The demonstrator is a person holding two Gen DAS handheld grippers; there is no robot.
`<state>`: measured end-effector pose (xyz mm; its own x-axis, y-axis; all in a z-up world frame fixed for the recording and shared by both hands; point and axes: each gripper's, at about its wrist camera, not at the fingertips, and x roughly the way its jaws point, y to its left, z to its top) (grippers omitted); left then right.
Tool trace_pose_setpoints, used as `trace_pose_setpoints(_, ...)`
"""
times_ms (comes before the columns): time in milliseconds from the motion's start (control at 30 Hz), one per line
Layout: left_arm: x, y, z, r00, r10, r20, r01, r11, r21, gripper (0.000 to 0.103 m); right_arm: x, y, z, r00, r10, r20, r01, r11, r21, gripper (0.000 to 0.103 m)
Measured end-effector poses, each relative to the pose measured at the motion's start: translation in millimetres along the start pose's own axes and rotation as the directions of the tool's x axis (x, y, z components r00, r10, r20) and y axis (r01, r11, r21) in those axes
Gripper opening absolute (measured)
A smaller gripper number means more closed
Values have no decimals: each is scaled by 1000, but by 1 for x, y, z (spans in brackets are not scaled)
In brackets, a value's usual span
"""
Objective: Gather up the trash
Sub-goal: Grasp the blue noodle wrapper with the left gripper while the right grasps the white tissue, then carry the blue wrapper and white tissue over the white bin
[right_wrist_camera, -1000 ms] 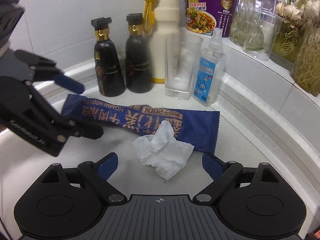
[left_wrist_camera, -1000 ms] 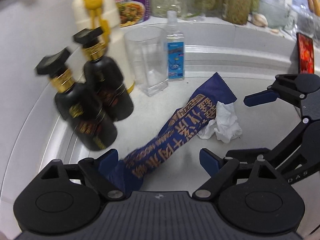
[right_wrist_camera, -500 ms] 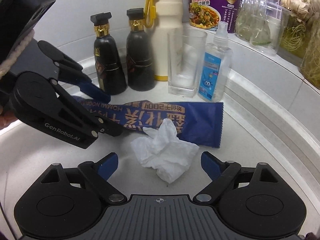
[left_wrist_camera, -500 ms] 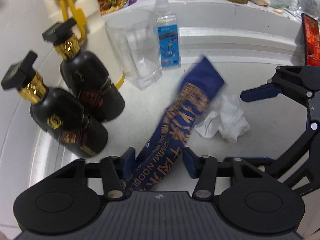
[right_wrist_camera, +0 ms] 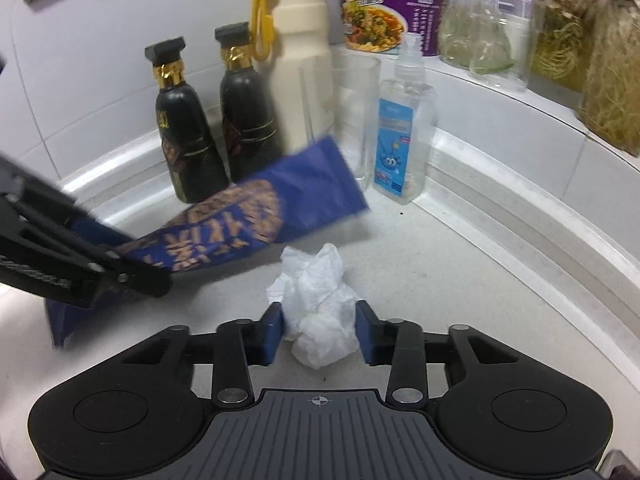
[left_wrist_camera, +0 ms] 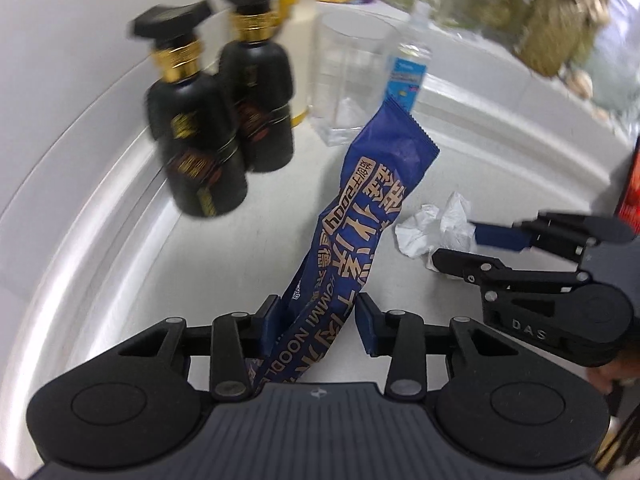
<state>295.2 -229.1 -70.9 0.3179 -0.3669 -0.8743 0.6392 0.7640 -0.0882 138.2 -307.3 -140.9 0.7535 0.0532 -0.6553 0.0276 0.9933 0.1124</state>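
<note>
Your left claw (left_wrist_camera: 318, 326) is closing on the long blue noodle wrapper with gold lettering (left_wrist_camera: 352, 232); its near end sits between the blue pads, and the far end is lifted off the white tabletop (left_wrist_camera: 248, 256), angled toward the back edge. Your right claw (right_wrist_camera: 319, 330) is closing too, with the crumpled white tissue (right_wrist_camera: 316, 300) between its pads, on the tabletop just beside the wrapper. Along the back edge stand two black bottles with gold collars (right_wrist_camera: 188, 136), a cream flask (right_wrist_camera: 302, 60), a clear glass (right_wrist_camera: 356, 108) and a small clear spray bottle with a blue label (right_wrist_camera: 404, 128). Both claws tilt downward.
</note>
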Motion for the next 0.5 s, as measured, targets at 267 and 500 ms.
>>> trace_pose_setpoints(267,-25,5,-27,1000,-29,4,29,990,-140,27,-23,9,-4,1000,18,9,-19,1000,23,28)
trace_pose_setpoints(500,-43,11,-48,998,-70,9,70,966,-250,27,-45,23,-14,999,46,4,-46,999,23,28)
